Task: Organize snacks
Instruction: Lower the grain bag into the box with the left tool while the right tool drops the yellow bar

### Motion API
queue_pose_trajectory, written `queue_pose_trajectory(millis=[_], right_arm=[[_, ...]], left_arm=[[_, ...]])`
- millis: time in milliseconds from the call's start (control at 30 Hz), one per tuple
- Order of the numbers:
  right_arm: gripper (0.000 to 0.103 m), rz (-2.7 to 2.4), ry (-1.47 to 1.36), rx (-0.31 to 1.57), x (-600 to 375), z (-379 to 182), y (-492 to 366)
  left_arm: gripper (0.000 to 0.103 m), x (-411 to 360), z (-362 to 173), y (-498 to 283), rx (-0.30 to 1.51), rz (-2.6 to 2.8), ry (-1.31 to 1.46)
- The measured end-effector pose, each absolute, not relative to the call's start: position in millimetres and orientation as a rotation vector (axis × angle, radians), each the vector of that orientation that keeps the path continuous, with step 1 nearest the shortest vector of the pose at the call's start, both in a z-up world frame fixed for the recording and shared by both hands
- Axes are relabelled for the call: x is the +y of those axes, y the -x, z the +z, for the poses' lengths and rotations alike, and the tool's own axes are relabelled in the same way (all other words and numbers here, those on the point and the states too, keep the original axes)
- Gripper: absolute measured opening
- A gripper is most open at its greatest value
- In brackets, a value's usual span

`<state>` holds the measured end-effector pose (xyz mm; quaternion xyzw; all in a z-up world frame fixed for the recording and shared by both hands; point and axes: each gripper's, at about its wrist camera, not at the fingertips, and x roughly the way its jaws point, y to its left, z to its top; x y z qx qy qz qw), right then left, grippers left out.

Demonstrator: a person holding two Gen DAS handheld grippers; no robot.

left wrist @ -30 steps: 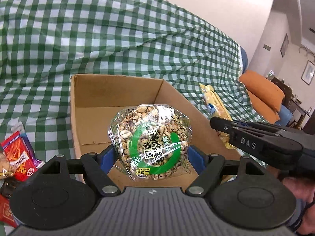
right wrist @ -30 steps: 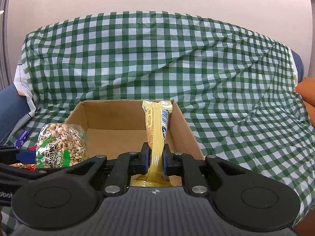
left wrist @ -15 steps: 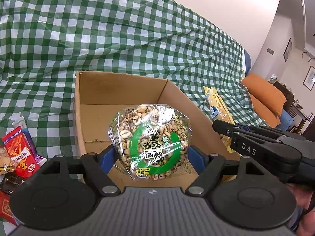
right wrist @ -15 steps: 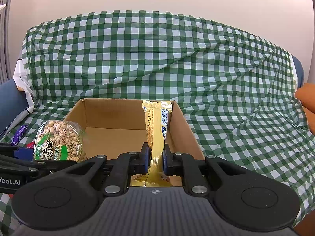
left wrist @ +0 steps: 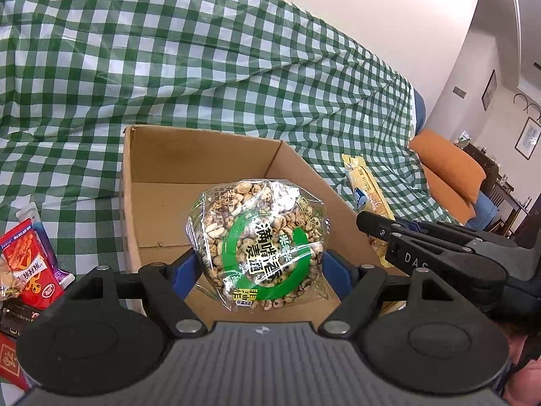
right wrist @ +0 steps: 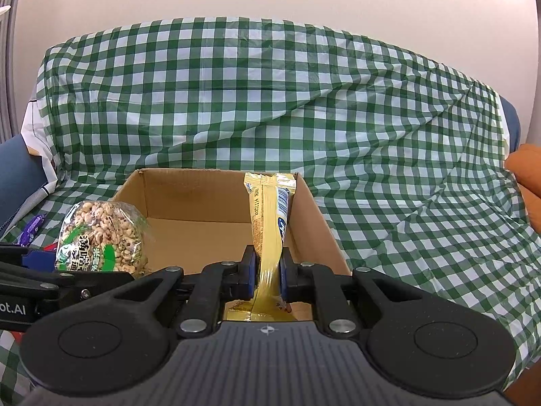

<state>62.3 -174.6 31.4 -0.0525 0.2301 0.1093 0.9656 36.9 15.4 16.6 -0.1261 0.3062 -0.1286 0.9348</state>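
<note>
1. The cloth [right wrist: 304,108] is green and white checks. It covers the whole couch, so my snacks have a flat place to sit.
2. The box [left wrist: 162,203] is brown and open on top. It sits on the cloth, right in front of me. I see nothing lying on its floor. I think this is where the snacks go, so I hold both of mine at its near edge.
3. My left gripper [left wrist: 260,264] is open about halfway. Its 2 blue fingers [left wrist: 184,272] press the 2 sides of the puff bag [left wrist: 260,240]. The bag is round and fat, so I must hold it wide. It hangs over the near part of the box.
4. My right gripper [right wrist: 267,272] is almost shut. It pinches the bar [right wrist: 268,223], a thin yellow pack, low down near its bottom. The bar stands up tall by the right wall of the box. It is thin, so my fingers sit very close.
5. The red pack [left wrist: 30,264] lies on the cloth to the left of the box, with a few more small snacks. I think they wait for a turn.
</note>
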Motion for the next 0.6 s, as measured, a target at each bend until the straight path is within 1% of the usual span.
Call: queue_pose_trajectory(millis=[600], right_arm=[[0.014, 0.223, 0.115, 0.462, -176.4, 31.2, -63.3]], left_arm=[[0.082, 13.5, 17.7, -36.6, 0.622, -0.260, 0.265]])
